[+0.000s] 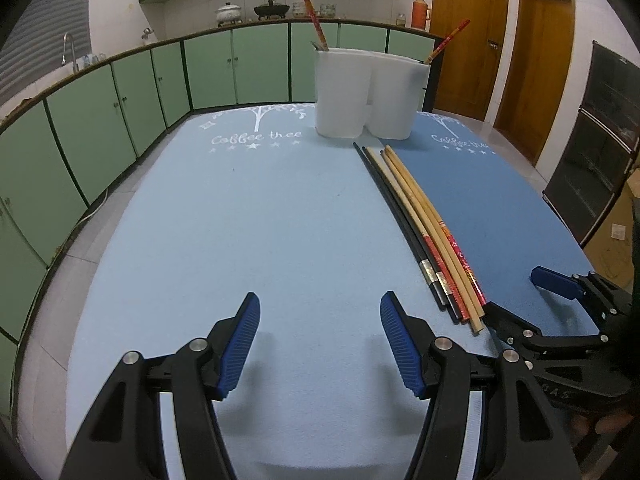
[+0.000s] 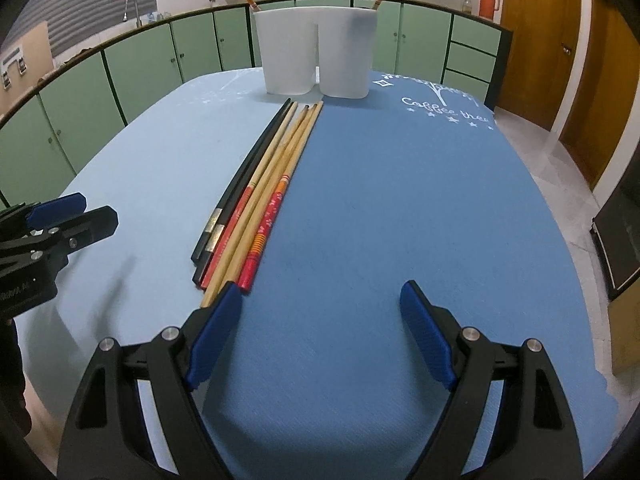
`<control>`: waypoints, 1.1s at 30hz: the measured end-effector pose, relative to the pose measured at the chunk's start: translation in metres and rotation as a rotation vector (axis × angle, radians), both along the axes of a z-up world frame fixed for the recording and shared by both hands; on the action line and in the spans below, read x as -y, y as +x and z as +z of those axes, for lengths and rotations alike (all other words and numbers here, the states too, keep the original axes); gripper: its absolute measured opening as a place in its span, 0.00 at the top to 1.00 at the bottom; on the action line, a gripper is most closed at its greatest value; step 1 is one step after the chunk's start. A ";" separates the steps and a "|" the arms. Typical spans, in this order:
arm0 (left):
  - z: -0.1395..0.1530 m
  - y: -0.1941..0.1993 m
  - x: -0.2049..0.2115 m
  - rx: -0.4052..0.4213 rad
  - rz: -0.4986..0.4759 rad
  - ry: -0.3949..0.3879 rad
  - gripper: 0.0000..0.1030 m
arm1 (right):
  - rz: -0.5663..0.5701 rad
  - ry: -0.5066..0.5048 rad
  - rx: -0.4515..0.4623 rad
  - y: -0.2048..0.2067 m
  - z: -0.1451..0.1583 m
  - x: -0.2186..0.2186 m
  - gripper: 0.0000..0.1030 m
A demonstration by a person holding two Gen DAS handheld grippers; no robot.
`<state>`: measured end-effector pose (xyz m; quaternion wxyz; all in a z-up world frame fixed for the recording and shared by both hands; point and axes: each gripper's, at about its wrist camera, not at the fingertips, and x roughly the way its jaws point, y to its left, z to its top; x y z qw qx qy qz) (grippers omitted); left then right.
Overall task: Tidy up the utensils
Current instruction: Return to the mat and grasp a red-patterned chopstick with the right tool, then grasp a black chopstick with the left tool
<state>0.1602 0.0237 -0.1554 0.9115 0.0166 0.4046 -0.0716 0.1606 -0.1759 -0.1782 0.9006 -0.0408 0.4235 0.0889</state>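
So the chopsticks (image 2: 256,196) are lying in a tight bundle on the desk (image 2: 400,220), running lengthwise right along the seam where the light blue mat (image 1: 240,220) meets the darker blue mat (image 2: 420,200). Mixed bunch: a couple of black ones with silver bands, a few plain bamboo ones, and some with red patterned ends. Their thin tips point toward the white holder (image 2: 316,54) at the far end of the desk, stopping just short of it. The holder looks like two white compartments joined together, and there's already one red-ended chopstick (image 1: 314,18) sticking out of the left compartment and another (image 1: 446,42) leaning out of the right one.

The right gripper (image 2: 320,336) sits just at the near ends of the bundle, its jaws spread wide with nothing between them. Its left pad is right next to the butt end of a bamboo stick, can't tell if it's actually touching. The left gripper (image 1: 320,344) is over the light blue mat, off to the left of the bundle, jaws also spread and empty.

Behind it all: green cabinets (image 1: 120,108) along the wall, pots up on the kitchen counter, wooden doors (image 1: 500,40) to the right.
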 end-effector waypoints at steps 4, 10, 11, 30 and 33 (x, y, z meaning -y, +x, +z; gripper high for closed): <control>0.000 0.001 0.001 0.000 0.001 -0.001 0.40 | -0.022 -0.027 0.007 0.001 0.000 0.002 0.23; 0.000 0.002 0.000 0.001 0.005 -0.004 0.40 | -0.068 -0.042 0.008 0.000 0.003 0.013 0.23; 0.000 0.003 0.000 0.001 0.005 -0.006 0.40 | -0.060 -0.030 0.007 -0.001 0.003 0.012 0.23; -0.018 0.006 0.043 -0.089 -0.099 -0.017 0.40 | -0.039 0.071 0.003 0.013 0.006 0.027 0.95; -0.021 0.008 0.051 -0.101 -0.106 -0.016 0.40 | -0.050 0.079 0.004 0.012 0.007 0.034 0.95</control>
